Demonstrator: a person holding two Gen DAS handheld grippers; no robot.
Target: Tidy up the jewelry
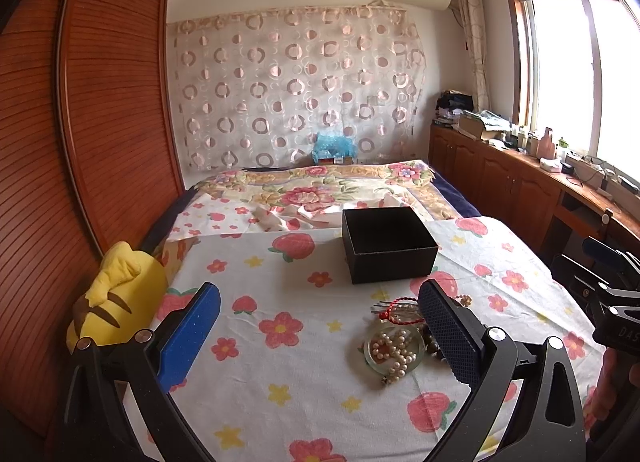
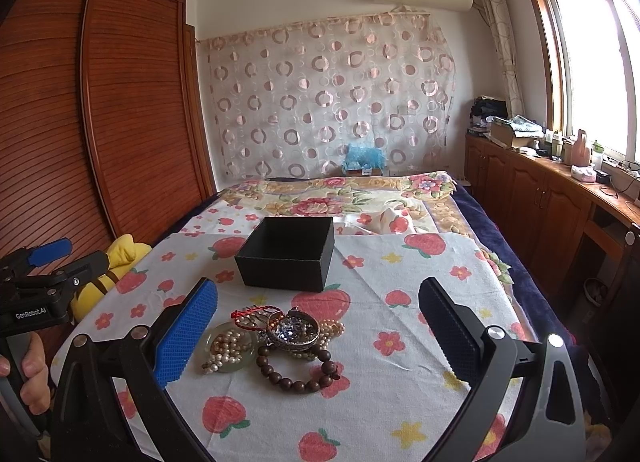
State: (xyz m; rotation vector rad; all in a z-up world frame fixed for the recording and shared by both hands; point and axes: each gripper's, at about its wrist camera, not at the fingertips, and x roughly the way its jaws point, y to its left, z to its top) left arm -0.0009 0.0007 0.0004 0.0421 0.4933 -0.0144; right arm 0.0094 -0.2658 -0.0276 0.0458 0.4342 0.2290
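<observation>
An open black box [image 1: 388, 244] [image 2: 289, 258] stands on the flowered bed sheet [image 1: 280, 362] [image 2: 400, 374]. In front of it lies a heap of jewelry: a pearl string [image 1: 394, 350] [image 2: 224, 346] on a pale green jade ring [image 2: 246, 362], a red cord bracelet [image 1: 394, 314] [image 2: 252, 314], a silver bangle [image 2: 294, 330] and a brown wooden bead bracelet [image 2: 298, 372]. My left gripper [image 1: 320, 338] is open and empty above the sheet, left of the heap. My right gripper [image 2: 318, 338] is open and empty, its fingers on either side of the heap, above it.
A yellow plush toy [image 1: 116, 298] [image 2: 108, 274] lies at the bed's left edge by the wooden wardrobe [image 1: 80, 141]. A wooden cabinet [image 2: 560, 197] with clutter runs along the right under the window. A folded floral blanket [image 1: 320, 189] lies behind the box.
</observation>
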